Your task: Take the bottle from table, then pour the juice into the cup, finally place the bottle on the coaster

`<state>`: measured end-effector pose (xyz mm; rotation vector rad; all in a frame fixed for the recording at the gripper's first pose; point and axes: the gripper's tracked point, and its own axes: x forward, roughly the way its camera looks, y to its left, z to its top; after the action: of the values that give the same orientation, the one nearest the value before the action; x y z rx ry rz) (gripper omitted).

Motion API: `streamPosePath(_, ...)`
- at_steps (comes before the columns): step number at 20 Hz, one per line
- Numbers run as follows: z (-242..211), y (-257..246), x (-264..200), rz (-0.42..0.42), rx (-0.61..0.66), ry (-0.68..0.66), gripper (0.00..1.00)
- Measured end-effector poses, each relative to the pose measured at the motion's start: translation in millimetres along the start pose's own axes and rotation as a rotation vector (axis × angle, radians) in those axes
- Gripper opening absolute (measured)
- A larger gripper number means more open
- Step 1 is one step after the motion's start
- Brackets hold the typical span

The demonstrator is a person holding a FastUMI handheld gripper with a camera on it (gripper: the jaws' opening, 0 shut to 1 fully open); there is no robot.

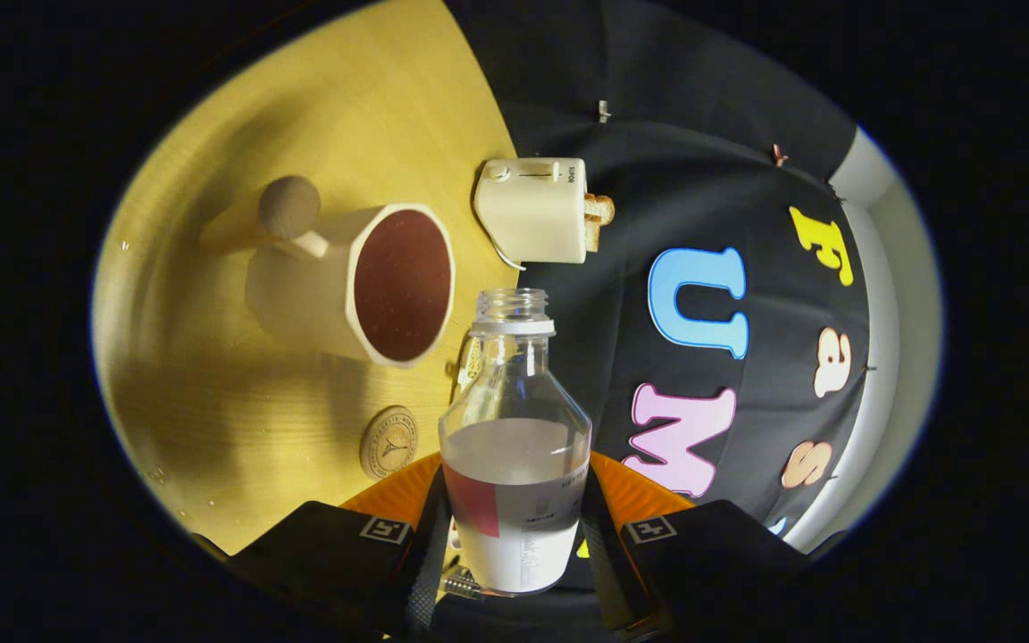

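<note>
The claw (514, 536) has two broad, blocky housings, one on the left and one on the right, each carrying a small square white-bordered marker tag on its near top face. Orange ribbed panels curve behind them, flanking two slim fingers (432, 536).

A cream-coloured plastic toaster (537, 210) with slices of browned bread (598, 219) in its slots stands at the far edge of the yellow wooden table (238, 420).
</note>
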<state>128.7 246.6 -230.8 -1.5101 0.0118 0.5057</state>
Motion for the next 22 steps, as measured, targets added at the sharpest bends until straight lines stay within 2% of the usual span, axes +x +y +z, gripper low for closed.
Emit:
streamPosePath(3,3.4,5.5,-5.0,0.013,0.187,-0.002,0.72)
streamPosePath(9,27.4,8.8,-11.9,0.071,0.693,-0.102,0.72)
streamPosePath(15,6.0,-5.4,-17.6,0.114,1.221,-0.117,0.72)
streamPosePath(17,-1.7,-15.6,-11.8,0.103,1.304,-0.114,0.72)
streamPosePath(20,-10.9,-31.4,-10.7,0.074,1.356,-0.171,0.72)
streamPosePath(22,-11.0,-40.2,-6.1,0.085,1.433,-0.212,0.72)
